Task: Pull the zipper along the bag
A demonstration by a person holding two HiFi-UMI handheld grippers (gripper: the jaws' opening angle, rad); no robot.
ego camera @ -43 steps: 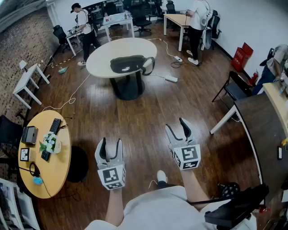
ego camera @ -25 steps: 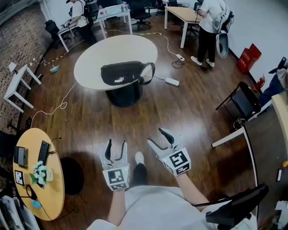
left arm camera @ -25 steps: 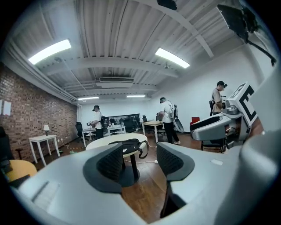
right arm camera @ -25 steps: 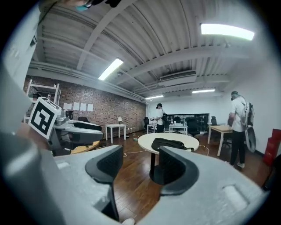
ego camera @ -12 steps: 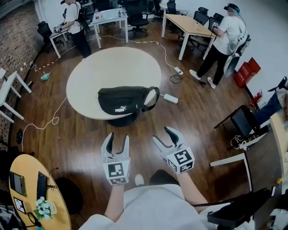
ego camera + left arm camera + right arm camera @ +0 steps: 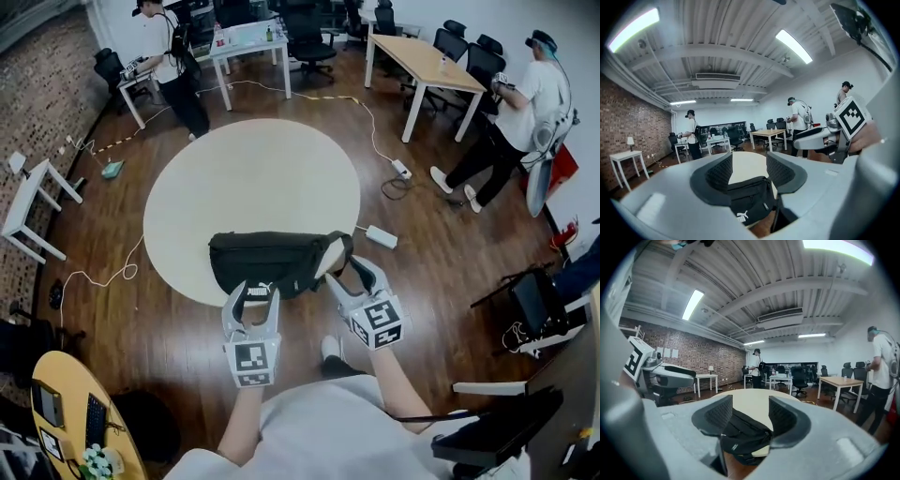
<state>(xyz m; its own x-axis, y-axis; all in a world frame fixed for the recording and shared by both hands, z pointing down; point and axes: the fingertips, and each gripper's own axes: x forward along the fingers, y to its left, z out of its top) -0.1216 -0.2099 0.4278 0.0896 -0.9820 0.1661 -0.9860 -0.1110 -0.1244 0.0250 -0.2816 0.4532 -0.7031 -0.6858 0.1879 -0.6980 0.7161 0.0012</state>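
Note:
A black waist bag (image 6: 272, 262) lies on the near edge of a round white table (image 6: 253, 178), its strap folded at the right end. My left gripper (image 6: 251, 292) hovers open just in front of the bag's near side, with nothing between its fingers. Just off the bag's right end, by the strap, my right gripper (image 6: 349, 267) is also open and empty. In the left gripper view the bag (image 6: 750, 201) sits beyond and below the open left gripper (image 6: 749, 164). The right gripper view shows the bag (image 6: 743, 437) past the open right gripper (image 6: 750, 406). I cannot make out the zipper pull.
A power strip (image 6: 380, 234) and cables lie on the wooden floor right of the table. One person (image 6: 173, 47) stands at desks at the back left, another (image 6: 525, 103) at the right. A yellow round table (image 6: 75, 422) is at the lower left, a black chair (image 6: 534, 300) at the right.
The table and bag have come much closer as I walked up. Both grippers now reach the bag's near edge instead of hanging over bare floor.

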